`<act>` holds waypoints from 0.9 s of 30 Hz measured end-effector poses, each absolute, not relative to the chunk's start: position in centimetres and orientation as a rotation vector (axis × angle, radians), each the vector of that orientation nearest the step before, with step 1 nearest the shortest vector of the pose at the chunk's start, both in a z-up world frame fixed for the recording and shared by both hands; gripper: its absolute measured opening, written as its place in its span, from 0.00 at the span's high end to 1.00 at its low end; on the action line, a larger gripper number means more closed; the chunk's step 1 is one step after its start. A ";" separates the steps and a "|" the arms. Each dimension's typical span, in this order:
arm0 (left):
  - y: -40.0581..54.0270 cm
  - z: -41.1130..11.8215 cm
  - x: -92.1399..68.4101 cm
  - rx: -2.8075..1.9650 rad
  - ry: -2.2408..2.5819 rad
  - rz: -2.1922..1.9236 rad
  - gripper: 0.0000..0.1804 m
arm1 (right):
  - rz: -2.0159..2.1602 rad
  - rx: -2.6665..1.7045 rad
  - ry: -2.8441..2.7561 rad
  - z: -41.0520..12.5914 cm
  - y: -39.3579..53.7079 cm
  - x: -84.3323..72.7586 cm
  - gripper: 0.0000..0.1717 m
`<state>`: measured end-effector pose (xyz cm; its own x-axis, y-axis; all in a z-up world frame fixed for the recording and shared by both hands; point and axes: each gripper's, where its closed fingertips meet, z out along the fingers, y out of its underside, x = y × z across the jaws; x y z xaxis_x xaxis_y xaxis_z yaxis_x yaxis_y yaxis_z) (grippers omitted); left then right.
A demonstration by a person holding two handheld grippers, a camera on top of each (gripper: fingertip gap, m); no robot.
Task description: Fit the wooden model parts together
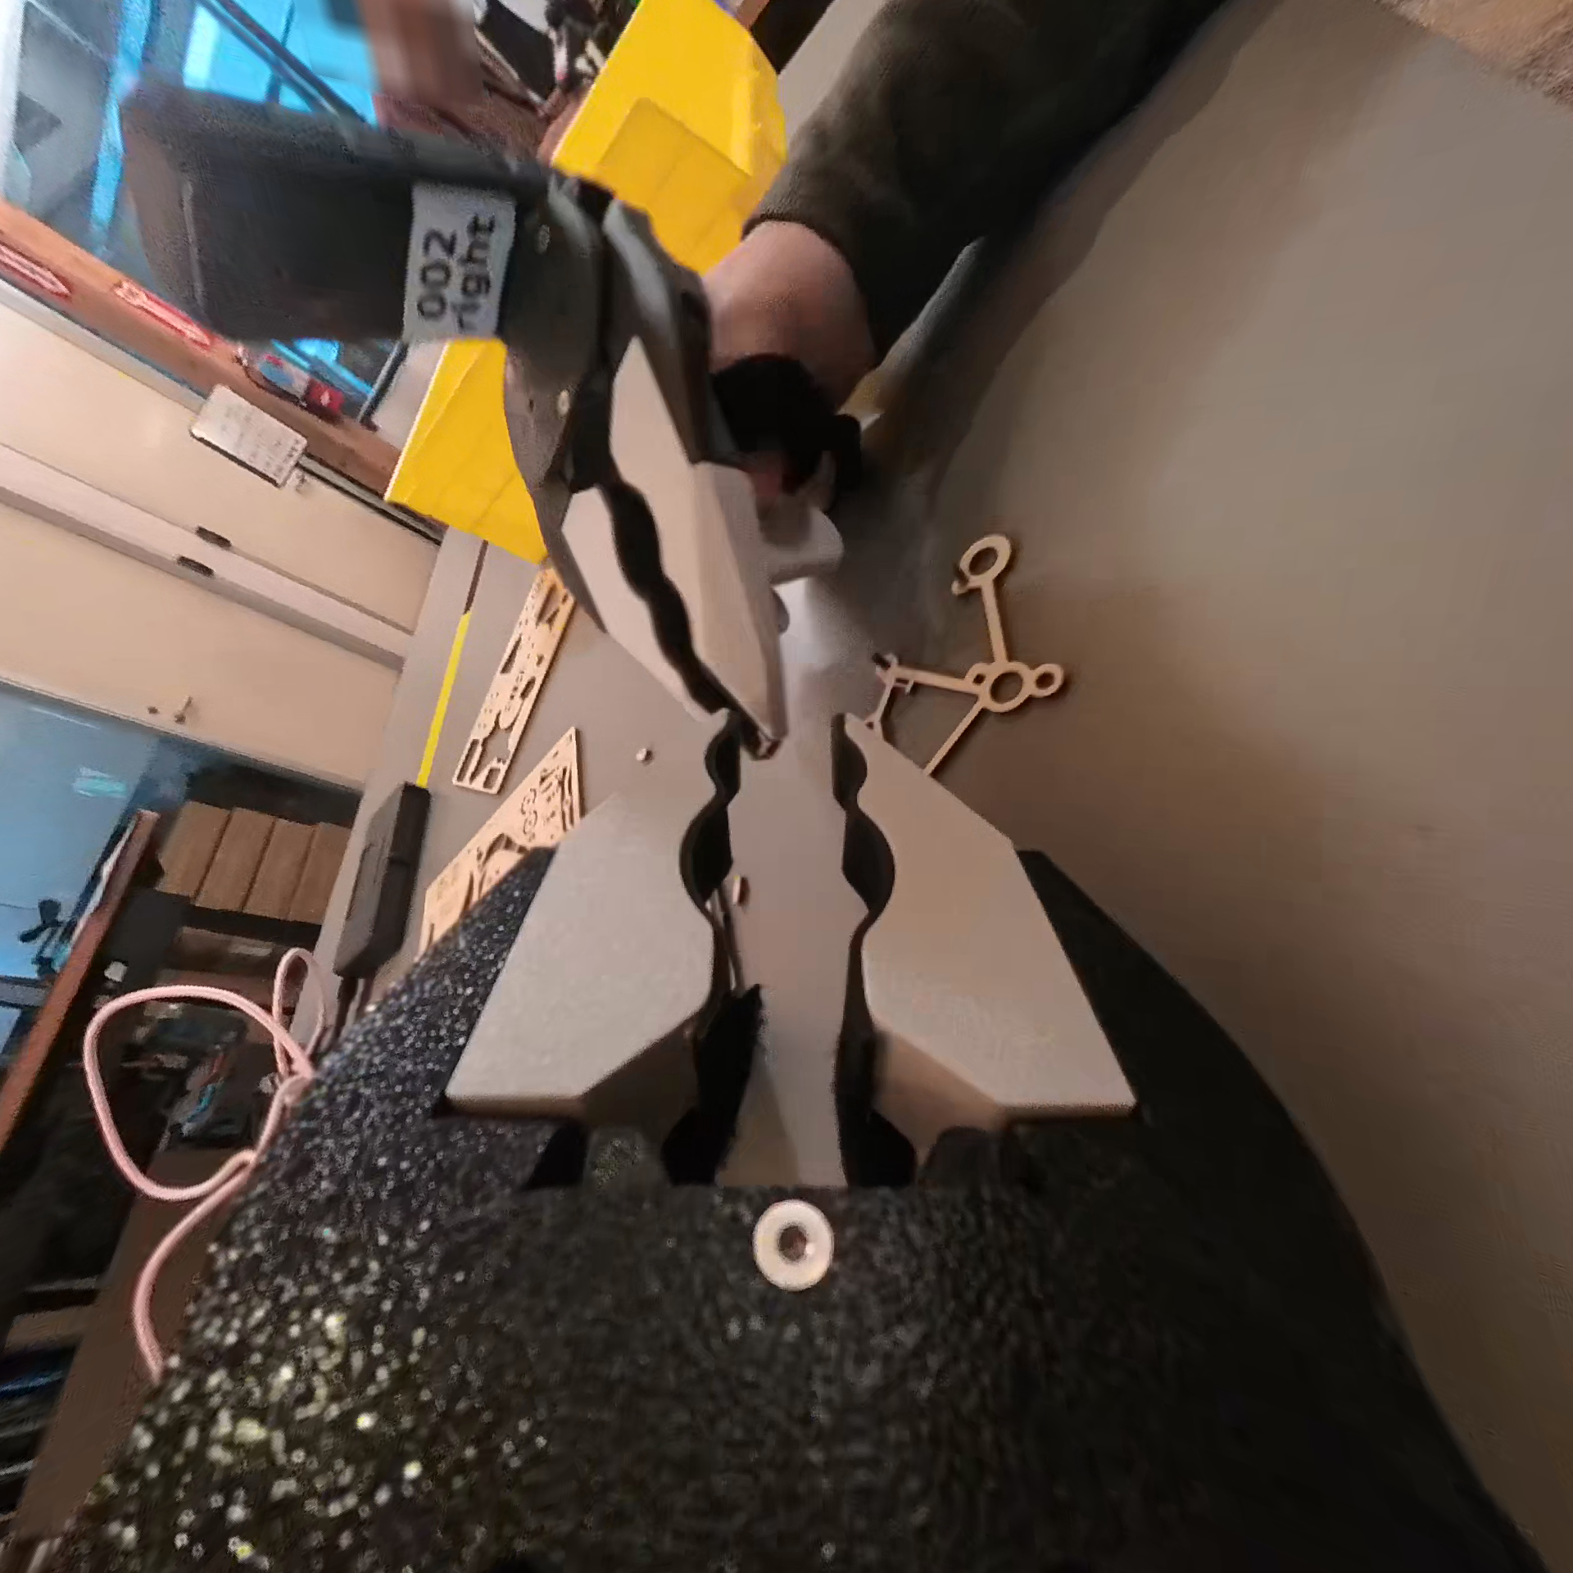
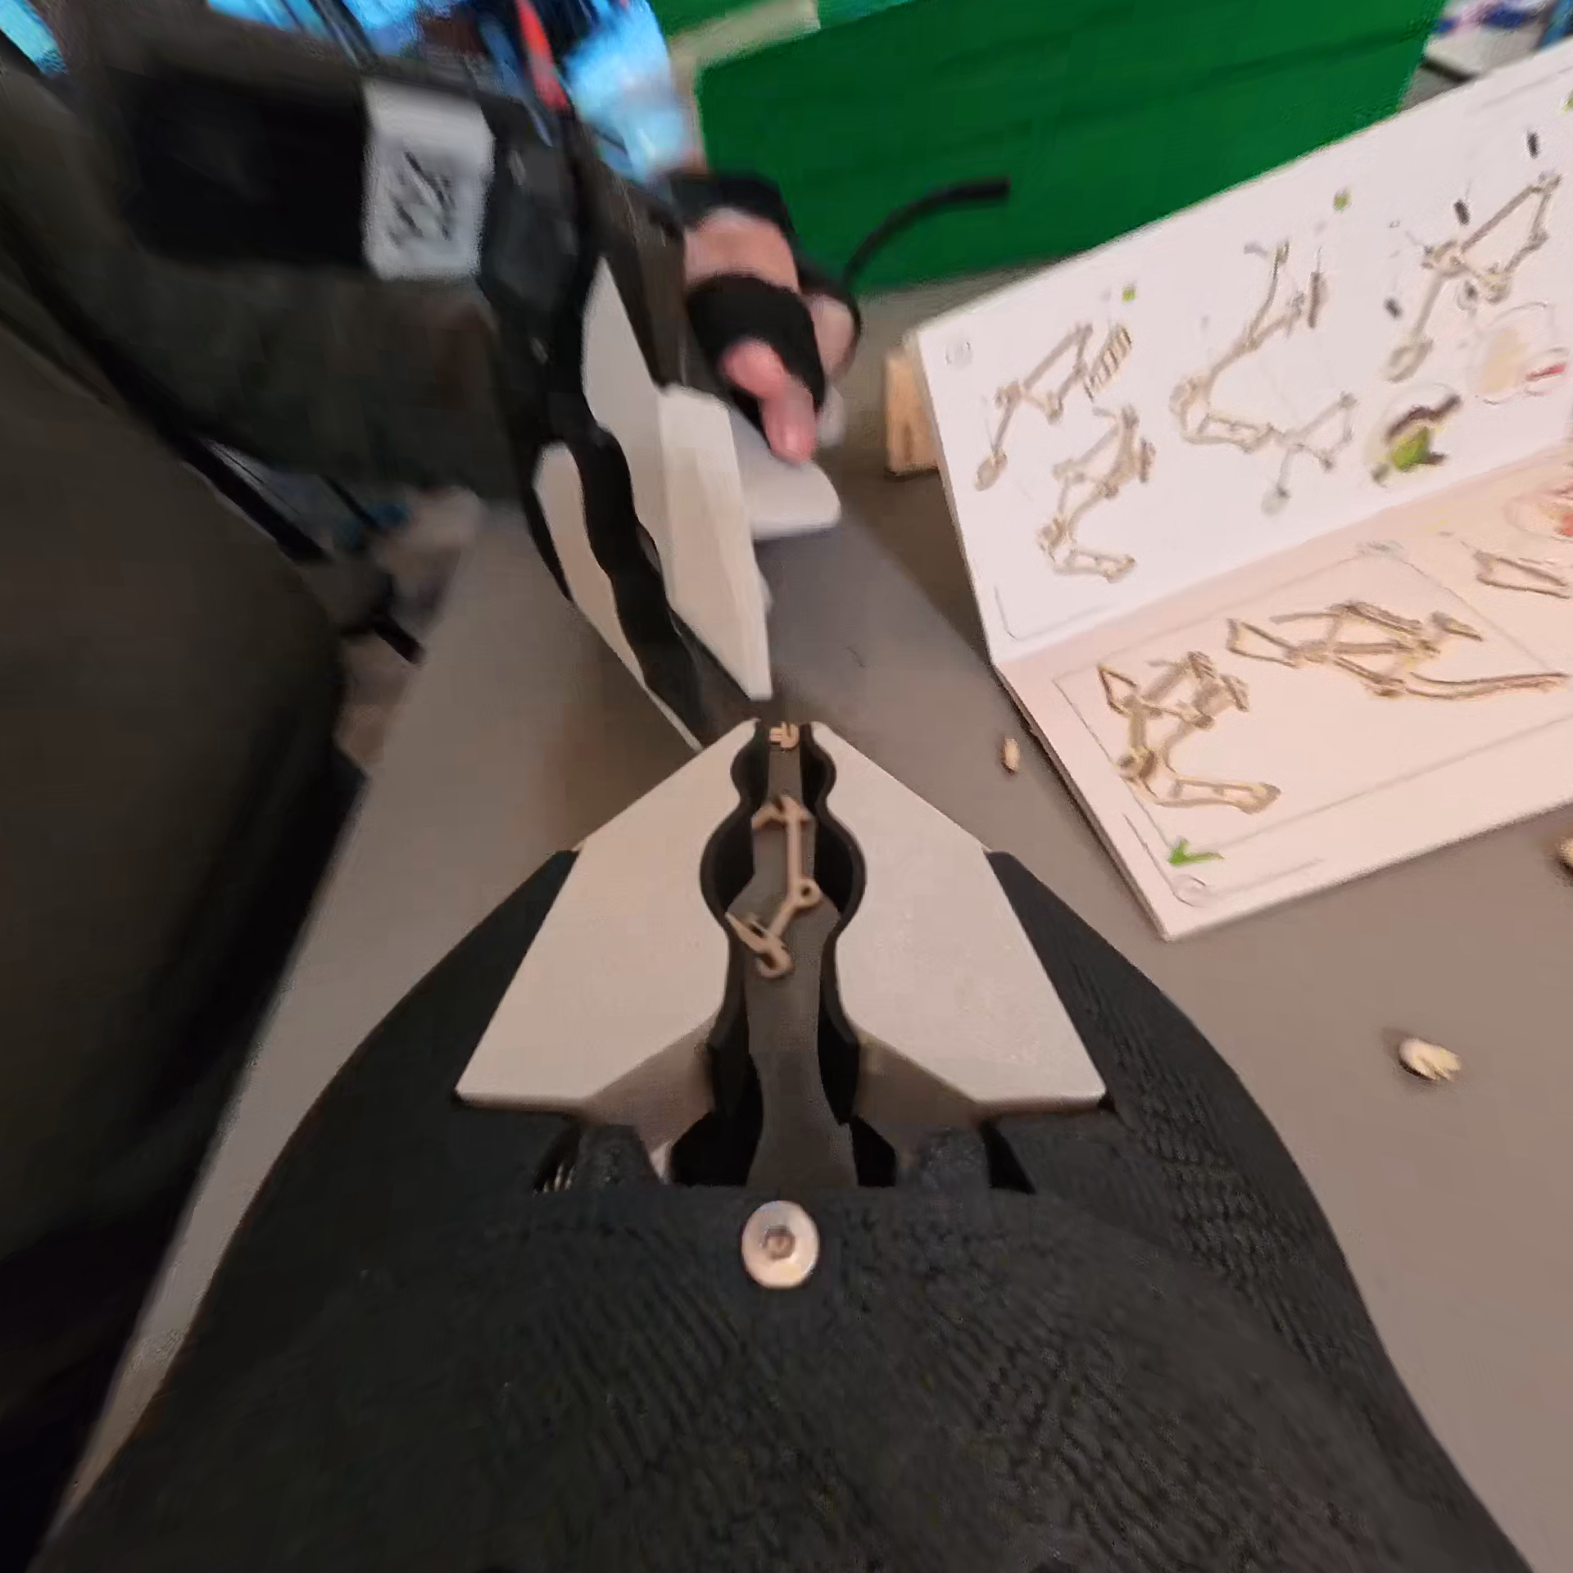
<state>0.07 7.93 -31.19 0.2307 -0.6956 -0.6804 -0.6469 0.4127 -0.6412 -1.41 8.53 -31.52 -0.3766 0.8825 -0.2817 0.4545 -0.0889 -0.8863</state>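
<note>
In the right wrist view my right gripper (image 2: 783,734) has its fingertips closed on a small pale wooden piece (image 2: 783,737). Through the slot between its fingers I see a thin wooden frame part (image 2: 787,860) on the grey table below. In the left wrist view my left gripper (image 1: 787,736) is open with nothing between its fingers. The right gripper (image 1: 760,739) reaches down from the upper left, and its tips end just inside my left gripper's fingertips. A wooden frame part with rings (image 1: 1004,685) lies flat on the table just right of them. The left gripper (image 2: 732,694) also shows in the right wrist view, close above the held piece.
Punched wooden sheets (image 1: 519,681) and a black box (image 1: 383,885) lie at the left, with a yellow bin (image 1: 672,170) behind. An open instruction booklet (image 2: 1277,511) stands at the right before a green bin (image 2: 1021,128). Small wooden scraps (image 2: 1428,1060) dot the table. A person's hands hold both grippers. Left and right tips are no more than a few centimetres apart.
</note>
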 end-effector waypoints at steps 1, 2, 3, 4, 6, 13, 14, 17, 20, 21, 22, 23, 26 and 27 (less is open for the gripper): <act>7.7 -31.0 0.3 -1.255 1.460 -0.052 0.89 | 1.580 -1.446 -1.758 -30.7 8.2 -1.3 0.97; 7.6 -30.7 0.5 -1.234 1.452 -0.048 0.88 | 1.671 -1.448 -1.730 -30.2 7.9 -1.2 0.97; 7.4 -30.3 0.5 -1.214 1.443 -0.040 0.89 | 1.744 -1.444 -1.711 -29.8 7.8 -1.0 0.97; 7.4 -29.9 0.5 -1.197 1.431 -0.032 0.89 | 1.816 -1.440 -1.689 -29.3 7.6 -0.9 0.97; 7.3 -29.1 0.4 -1.174 1.394 -0.038 0.90 | 1.953 -1.424 -1.643 -28.4 7.4 -0.6 0.97; 6.8 -27.6 0.5 -1.163 1.317 -0.150 0.92 | 2.086 -1.412 -1.633 -27.8 6.8 -0.2 0.97; 6.7 -27.7 0.6 -1.164 1.321 -0.155 0.93 | 2.091 -1.409 -1.640 -27.8 6.6 -0.2 0.97; 6.7 -27.8 0.7 -1.156 1.329 -0.141 0.93 | 2.099 -1.412 -1.657 -27.9 6.2 -0.2 0.97; 6.5 -28.2 0.9 -1.158 1.358 -0.139 0.95 | 2.108 -1.411 -1.657 -27.9 6.1 -0.2 0.97; 6.5 -28.3 0.9 -1.157 1.368 -0.135 0.96 | 2.108 -1.412 -1.654 -27.9 6.1 -0.3 0.97; 6.5 -28.5 1.0 -1.156 1.377 -0.126 0.97 | 2.100 -1.414 -1.652 -27.9 6.2 -0.3 0.97; 6.6 -28.5 1.0 -1.151 1.377 -0.110 0.98 | 2.089 -1.416 -1.658 -28.0 6.1 -0.3 0.97; 6.7 -28.5 0.8 -1.145 1.378 -0.085 0.99 | 2.063 -1.416 -1.663 -28.1 6.1 -0.4 0.97; 6.8 -28.5 0.8 -1.152 1.375 -0.088 0.99 | 2.060 -1.419 -1.660 -28.1 6.2 -0.4 0.97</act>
<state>0.81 6.75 -28.50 0.2805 -0.6482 -0.7079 -0.5528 0.4938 -0.6712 -0.43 6.19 -28.10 -0.5459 0.6153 -0.5686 0.4248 -0.3816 -0.8209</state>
